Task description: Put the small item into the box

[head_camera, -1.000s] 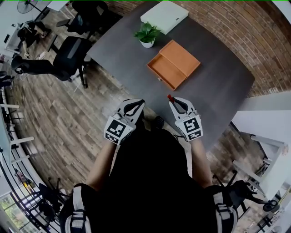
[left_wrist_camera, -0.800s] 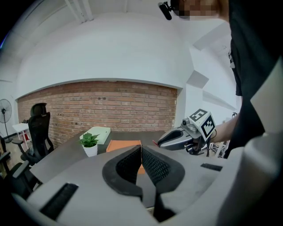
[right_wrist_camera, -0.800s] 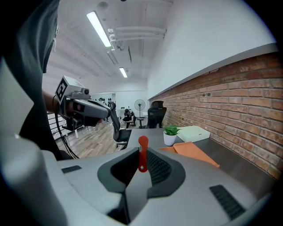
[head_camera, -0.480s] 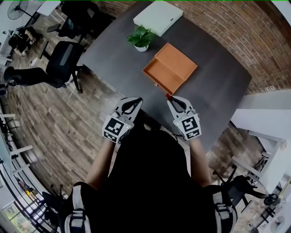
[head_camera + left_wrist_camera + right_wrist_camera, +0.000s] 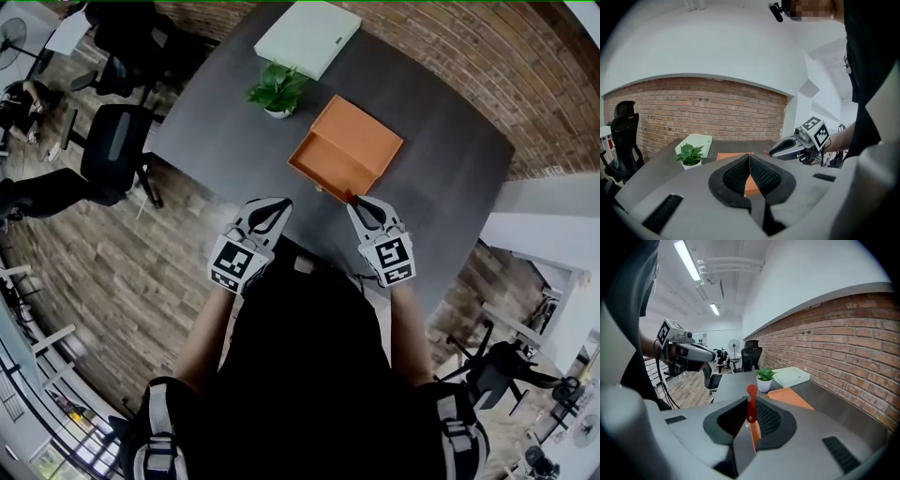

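An open orange box (image 5: 344,150) lies on the dark table (image 5: 450,178), its tray part nearest me. My right gripper (image 5: 362,203) hovers at the box's near corner, shut on a small red item (image 5: 354,199). In the right gripper view the red item (image 5: 751,405) stands upright between the pads, with the orange box (image 5: 788,397) beyond it. My left gripper (image 5: 268,208) hangs over the table's near edge, left of the box, shut with nothing in it; its pads (image 5: 760,174) meet in the left gripper view, where the orange box (image 5: 731,156) shows behind them.
A small potted plant (image 5: 273,92) stands just left of the box, and a flat white box (image 5: 307,37) lies at the table's far end. Black office chairs (image 5: 112,150) stand on the wooden floor to the left. A brick wall (image 5: 843,333) runs along the table's right side.
Both grippers have come nearer the table: the box and plant now lie closer below them, and the right gripper's red item has reached the box's near corner. Both jaws are unchanged.
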`<action>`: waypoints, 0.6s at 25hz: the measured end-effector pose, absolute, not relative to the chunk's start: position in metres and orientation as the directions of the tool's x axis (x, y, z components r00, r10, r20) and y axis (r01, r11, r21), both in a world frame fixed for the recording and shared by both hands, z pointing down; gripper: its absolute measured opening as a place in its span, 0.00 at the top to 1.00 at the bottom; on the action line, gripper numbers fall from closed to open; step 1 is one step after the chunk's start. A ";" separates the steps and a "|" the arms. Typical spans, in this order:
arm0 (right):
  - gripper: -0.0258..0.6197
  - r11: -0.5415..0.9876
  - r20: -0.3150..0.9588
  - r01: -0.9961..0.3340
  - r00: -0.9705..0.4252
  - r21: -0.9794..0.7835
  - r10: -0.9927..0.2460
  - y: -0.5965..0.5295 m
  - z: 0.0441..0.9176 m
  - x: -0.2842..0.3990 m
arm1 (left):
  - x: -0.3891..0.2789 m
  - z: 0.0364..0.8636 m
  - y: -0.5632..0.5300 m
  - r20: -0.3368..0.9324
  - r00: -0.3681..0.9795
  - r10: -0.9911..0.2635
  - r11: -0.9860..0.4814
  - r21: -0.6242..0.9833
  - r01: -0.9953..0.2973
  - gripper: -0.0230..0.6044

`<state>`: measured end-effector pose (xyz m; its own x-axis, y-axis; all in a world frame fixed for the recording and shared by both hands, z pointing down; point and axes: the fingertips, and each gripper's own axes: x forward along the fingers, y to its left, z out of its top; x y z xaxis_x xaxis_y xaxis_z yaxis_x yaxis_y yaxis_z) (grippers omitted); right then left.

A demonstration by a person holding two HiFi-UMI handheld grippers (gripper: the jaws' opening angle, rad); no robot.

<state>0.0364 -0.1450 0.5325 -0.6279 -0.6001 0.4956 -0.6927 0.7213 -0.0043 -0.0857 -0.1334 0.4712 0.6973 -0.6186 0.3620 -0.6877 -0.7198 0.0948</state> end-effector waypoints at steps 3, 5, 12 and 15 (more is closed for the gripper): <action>0.86 0.712 0.511 -0.702 -0.613 -0.001 -0.603 -0.156 0.537 0.036 | -0.088 0.475 -0.147 0.366 0.706 -0.607 -0.726 0.106 -0.680 0.93; 0.86 0.707 0.521 -0.707 -0.602 0.004 -0.605 -0.164 0.539 0.035 | -0.090 0.477 -0.154 0.365 0.715 -0.596 -0.735 0.110 -0.669 0.93; 0.86 0.693 0.554 -0.720 -0.566 0.028 -0.610 -0.187 0.549 0.040 | -0.098 0.483 -0.172 0.376 0.724 -0.578 -0.744 0.121 -0.657 0.93; 0.86 0.693 0.570 -0.720 -0.556 0.034 -0.605 -0.197 0.555 0.041 | -0.099 0.485 -0.180 0.375 0.728 -0.574 -0.746 0.125 -0.654 0.93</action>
